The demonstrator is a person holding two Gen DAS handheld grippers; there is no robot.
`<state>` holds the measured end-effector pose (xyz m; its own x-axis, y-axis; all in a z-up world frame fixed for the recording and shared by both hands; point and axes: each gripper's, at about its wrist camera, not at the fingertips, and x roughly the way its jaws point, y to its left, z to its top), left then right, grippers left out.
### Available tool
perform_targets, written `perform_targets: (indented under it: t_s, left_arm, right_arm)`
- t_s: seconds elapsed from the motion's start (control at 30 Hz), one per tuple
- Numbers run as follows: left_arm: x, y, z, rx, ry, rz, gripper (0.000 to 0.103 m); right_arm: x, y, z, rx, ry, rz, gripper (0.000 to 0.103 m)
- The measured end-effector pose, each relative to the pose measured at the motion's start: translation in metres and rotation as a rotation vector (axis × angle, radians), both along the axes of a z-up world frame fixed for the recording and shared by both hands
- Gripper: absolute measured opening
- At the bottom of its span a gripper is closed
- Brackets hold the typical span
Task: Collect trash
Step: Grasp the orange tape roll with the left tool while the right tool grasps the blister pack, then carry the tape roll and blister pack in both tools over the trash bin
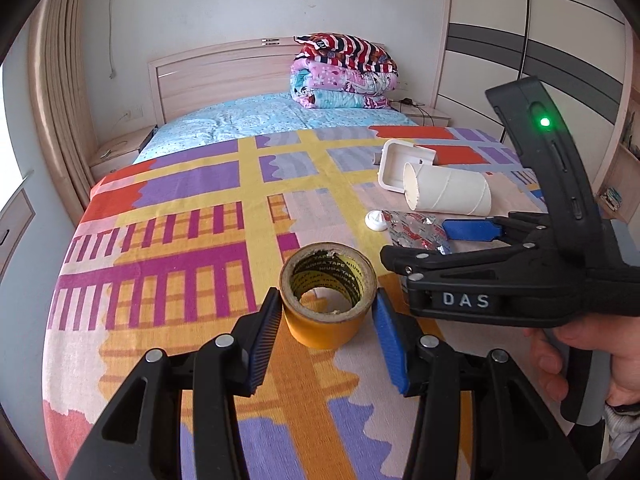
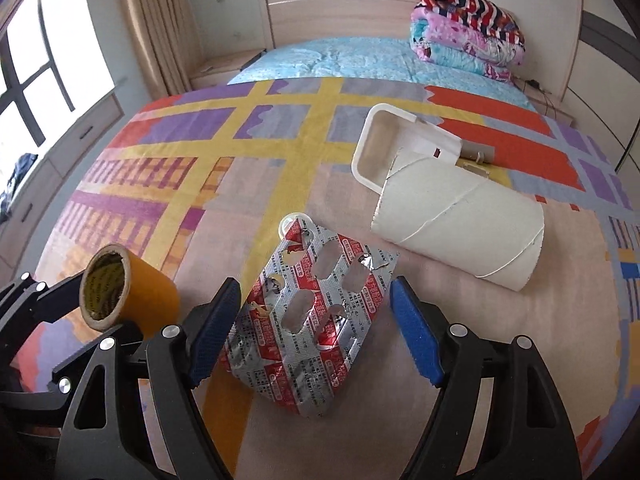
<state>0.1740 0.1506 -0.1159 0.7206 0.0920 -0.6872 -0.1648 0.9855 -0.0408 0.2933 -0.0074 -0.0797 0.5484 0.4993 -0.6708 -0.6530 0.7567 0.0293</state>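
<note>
A yellow tape roll (image 1: 328, 294) stands on the patterned blanket (image 1: 180, 240), between the pads of my open left gripper (image 1: 326, 320), which sit close on both sides. It also shows in the right wrist view (image 2: 124, 292). An empty silver-and-red pill blister pack (image 2: 308, 324) lies between the pads of my open right gripper (image 2: 316, 332); its left edge is near the left pad. In the left wrist view the right gripper (image 1: 472, 236) sits over the blister pack (image 1: 416, 232). A white cardboard tube (image 2: 460, 228) lies beyond, against a white plastic tray (image 2: 384, 148).
A small white cap (image 1: 377, 219) lies by the blister pack. Folded quilts (image 1: 344, 72) are stacked by the headboard (image 1: 220, 76). Curtains and a window (image 2: 48, 52) are to the left, wardrobe doors (image 1: 540, 40) to the right.
</note>
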Motion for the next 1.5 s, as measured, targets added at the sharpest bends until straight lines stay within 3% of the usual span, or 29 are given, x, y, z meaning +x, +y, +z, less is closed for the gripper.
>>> perform_targets:
  t_s: [0.27, 0.87, 1.5]
  left_arm:
    - [-0.009, -0.013, 0.007, 0.001, -0.013, -0.019, 0.045]
    - [-0.043, -0.063, 0.039, 0.03, -0.068, -0.058, 0.045]
    - [-0.105, -0.156, 0.035, 0.02, -0.081, -0.196, 0.045]
  right_arm:
    - [-0.002, -0.015, -0.001, 0.015, 0.008, -0.004, 0.061]
    - [-0.054, -0.079, 0.016, 0.082, -0.019, 0.078, 0.06]
    - [-0.153, -0.18, -0.003, 0.051, -0.079, 0.223, 0.06]
